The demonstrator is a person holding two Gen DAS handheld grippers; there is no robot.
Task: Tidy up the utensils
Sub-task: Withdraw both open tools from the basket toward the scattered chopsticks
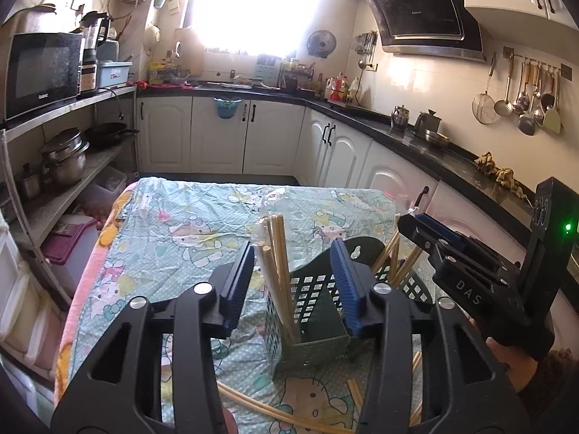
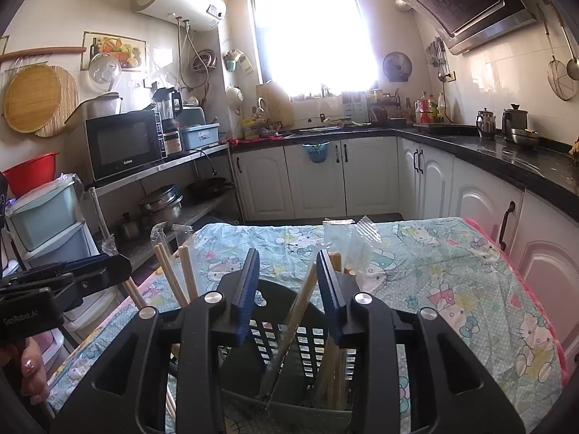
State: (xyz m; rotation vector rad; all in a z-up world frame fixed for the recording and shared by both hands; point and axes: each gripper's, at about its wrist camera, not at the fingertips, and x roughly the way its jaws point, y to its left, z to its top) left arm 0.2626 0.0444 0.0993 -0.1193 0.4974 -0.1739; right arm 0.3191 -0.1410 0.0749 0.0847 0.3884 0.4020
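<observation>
A dark green perforated utensil basket [image 1: 311,322] stands on the cartoon-print tablecloth [image 1: 173,231]. Wrapped wooden chopsticks [image 1: 277,267] stand upright in its left compartment, and more chopsticks [image 1: 396,260] lean in its right side. My left gripper [image 1: 295,282] is open, its blue pads either side of the left bundle without touching it. My right gripper [image 2: 287,289] is open right above the basket [image 2: 289,369], with a chopstick [image 2: 300,311] leaning between its pads. The right gripper also shows in the left wrist view [image 1: 434,231]. Loose chopsticks [image 1: 275,410] lie on the cloth in front of the basket.
The table's far edge faces white kitchen cabinets [image 1: 217,133]. A black countertop [image 1: 452,152] runs along the right. A shelf with pots [image 1: 65,159] and a microwave [image 1: 41,72] stands to the left. The left gripper shows at the left of the right wrist view [image 2: 72,271].
</observation>
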